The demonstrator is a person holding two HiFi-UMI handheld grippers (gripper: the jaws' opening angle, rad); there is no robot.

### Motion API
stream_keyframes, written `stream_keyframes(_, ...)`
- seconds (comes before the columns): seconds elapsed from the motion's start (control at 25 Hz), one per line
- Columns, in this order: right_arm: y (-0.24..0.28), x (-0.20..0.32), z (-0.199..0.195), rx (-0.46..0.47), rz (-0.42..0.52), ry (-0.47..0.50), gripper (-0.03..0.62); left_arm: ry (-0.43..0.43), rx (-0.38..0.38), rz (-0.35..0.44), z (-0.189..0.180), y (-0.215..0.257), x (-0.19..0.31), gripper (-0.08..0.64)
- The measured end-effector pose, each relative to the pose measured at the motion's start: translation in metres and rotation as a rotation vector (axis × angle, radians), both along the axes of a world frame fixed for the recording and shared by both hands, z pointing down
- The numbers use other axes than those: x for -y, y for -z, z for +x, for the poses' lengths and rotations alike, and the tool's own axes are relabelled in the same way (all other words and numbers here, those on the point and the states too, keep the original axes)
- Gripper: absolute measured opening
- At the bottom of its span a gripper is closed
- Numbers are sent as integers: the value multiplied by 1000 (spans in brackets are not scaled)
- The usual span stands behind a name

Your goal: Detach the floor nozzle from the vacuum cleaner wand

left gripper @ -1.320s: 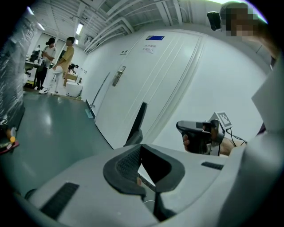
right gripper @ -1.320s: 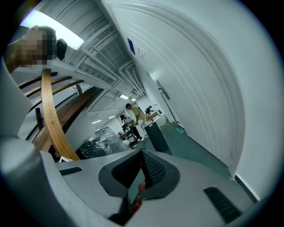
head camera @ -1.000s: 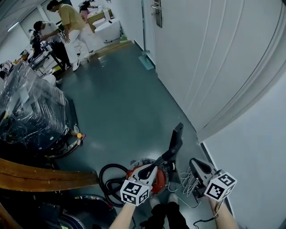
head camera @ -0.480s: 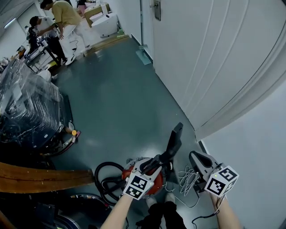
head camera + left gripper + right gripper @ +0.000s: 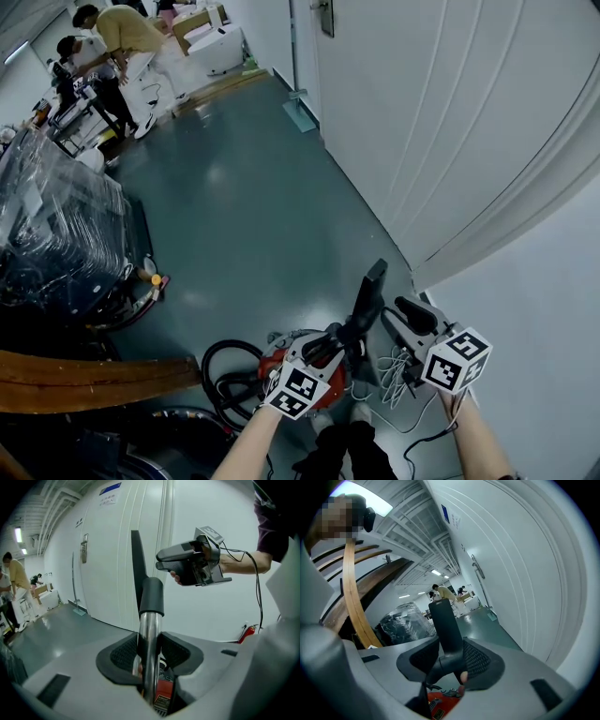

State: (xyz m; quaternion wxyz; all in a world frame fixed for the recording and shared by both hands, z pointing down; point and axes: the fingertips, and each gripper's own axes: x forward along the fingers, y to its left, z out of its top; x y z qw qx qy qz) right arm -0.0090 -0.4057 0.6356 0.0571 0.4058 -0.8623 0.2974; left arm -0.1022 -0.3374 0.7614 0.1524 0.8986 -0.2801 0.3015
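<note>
Here, at six o'clock of the head view, the red vacuum cleaner (image 5: 274, 362) sits on the grey-green floor (image 5: 253, 216), with its black hose (image 5: 217, 367) looped at about eight o'clock of it and a tangle of white cable (image 5: 398, 370) at three o'clock. The chrome wand (image 5: 150, 667) rises from the body toward one o'clock and ends in a black collar (image 5: 151, 597), from which the flat black nozzle (image 5: 136, 569) stands up, still joined to the wand.

The left gripper (image 5: 326, 345) has the chrome wand between its jaws. They have just been closing, and in the left gripper view both pads lie against the tube with no gap showing, so it grasps the wand just below the collar.

The right gripper (image 5: 401, 307) hangs at three o'clock of the nozzle. Its jaws have just been opening and stand apart. In the right gripper view the nozzle's neck shows between the pads, yet the left gripper view has its tips just short of the nozzle, gripping nothing.

A white panelled wall (image 5: 450, 122) fills one to three o'clock. A plastic-wrapped load (image 5: 56, 225) stands at nine o'clock, a curved wooden rail (image 5: 84, 380) at eight, and people (image 5: 122, 37) bend over a table at eleven.
</note>
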Motion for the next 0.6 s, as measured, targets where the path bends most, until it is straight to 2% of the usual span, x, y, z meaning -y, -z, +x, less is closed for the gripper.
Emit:
stream_keyframes(0.28,-10,22,-29,-56,-4,95,258,-13,-1,-11,1,1,-1,160)
stream_keyframes(0.6,-14,37,-42,-115,-4,117,262,-23,1,-21,1,2,-2,160)
